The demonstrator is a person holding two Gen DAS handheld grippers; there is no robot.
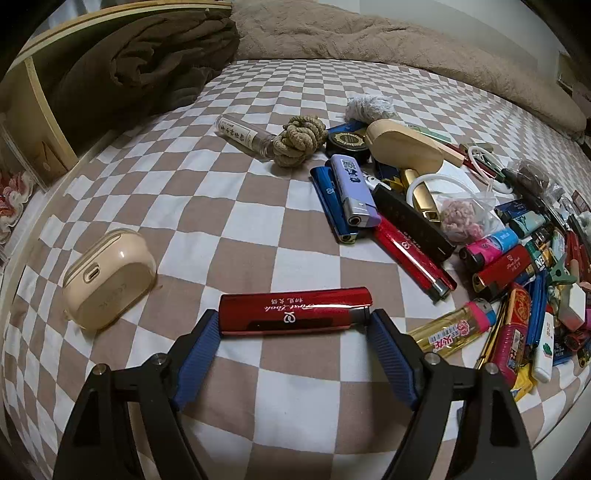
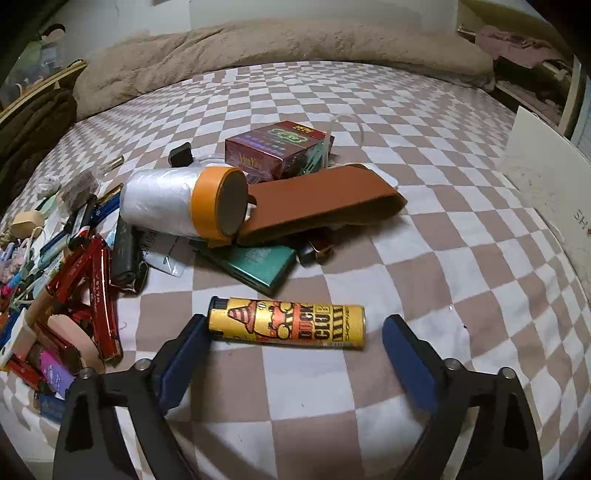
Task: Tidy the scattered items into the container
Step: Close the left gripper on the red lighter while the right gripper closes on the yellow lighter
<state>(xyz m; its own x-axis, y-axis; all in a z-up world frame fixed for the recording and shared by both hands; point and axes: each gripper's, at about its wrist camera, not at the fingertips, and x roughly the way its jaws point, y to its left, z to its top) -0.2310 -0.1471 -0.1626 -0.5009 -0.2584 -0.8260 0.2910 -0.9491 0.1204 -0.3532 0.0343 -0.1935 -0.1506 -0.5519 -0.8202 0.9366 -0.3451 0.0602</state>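
A red lighter point(image 1: 293, 312) lies crosswise on the checkered bedspread point(image 1: 229, 206). My left gripper point(image 1: 294, 320) is shut on it lengthwise, one blue pad against each end. In the right wrist view a yellow cartoon-print lighter point(image 2: 286, 326) lies between the fingers of my right gripper point(image 2: 294, 326). The left pad touches its black head, while a gap separates its base from the right pad, so this gripper is open. A heap of several more lighters point(image 1: 517, 266) and small items sits at the right. A white box wall point(image 2: 546, 177) stands at the right edge of the right wrist view.
A beige earbud case point(image 1: 109, 278), a clear vial point(image 1: 245, 136) and a rope knot point(image 1: 299, 140) lie apart from the heap. A plastic-film roll with orange tape point(image 2: 184, 201), a brown leather sleeve point(image 2: 325, 199), a green case point(image 2: 255, 267) and a maroon box point(image 2: 275, 151) are ahead. Blankets point(image 1: 332, 33) bound the far side.
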